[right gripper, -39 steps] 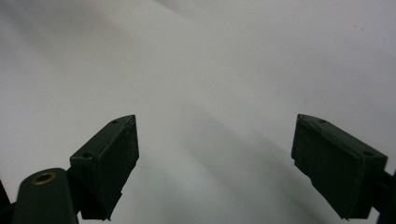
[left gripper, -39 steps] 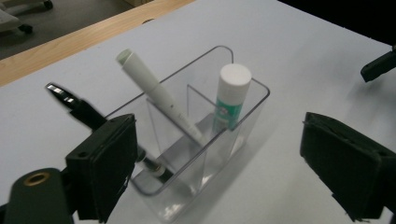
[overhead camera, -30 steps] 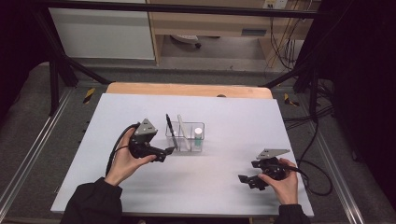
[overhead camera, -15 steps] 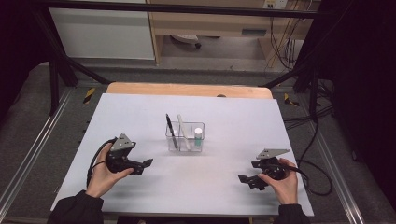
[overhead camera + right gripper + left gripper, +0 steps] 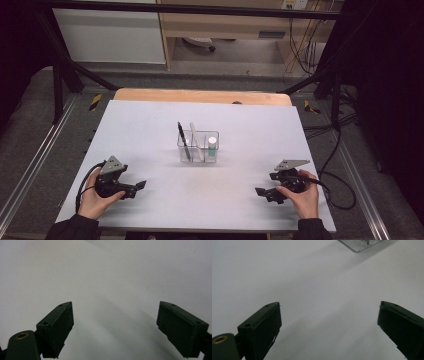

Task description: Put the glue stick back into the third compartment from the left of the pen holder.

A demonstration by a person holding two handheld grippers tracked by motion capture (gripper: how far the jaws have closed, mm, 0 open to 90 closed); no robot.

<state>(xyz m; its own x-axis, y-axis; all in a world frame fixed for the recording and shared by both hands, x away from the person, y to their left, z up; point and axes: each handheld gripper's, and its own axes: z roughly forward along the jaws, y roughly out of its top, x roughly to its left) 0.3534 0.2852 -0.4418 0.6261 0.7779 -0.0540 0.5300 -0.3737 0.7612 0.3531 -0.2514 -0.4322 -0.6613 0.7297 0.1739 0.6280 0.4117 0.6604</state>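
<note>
Clear box (image 5: 198, 147) with pens stood mid-desk (image 5: 150, 125). Left gripper (image 5: 140, 185), near left, and right gripper (image 5: 260, 192), near right, both had jaws apart, empty, well apart from the box.

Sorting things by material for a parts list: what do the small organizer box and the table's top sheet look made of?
The organizer box looks like clear, glossy hard plastic: the pens inside show through its walls. The table's top sheet looks like matte pale grey laminate or mat, without glare; wood shows at its far edge.

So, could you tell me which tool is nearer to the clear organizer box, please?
Left, though only slightly. The left tool sits near-left of the clear organizer box; the right tool sits near-right, a bit farther off.
</note>
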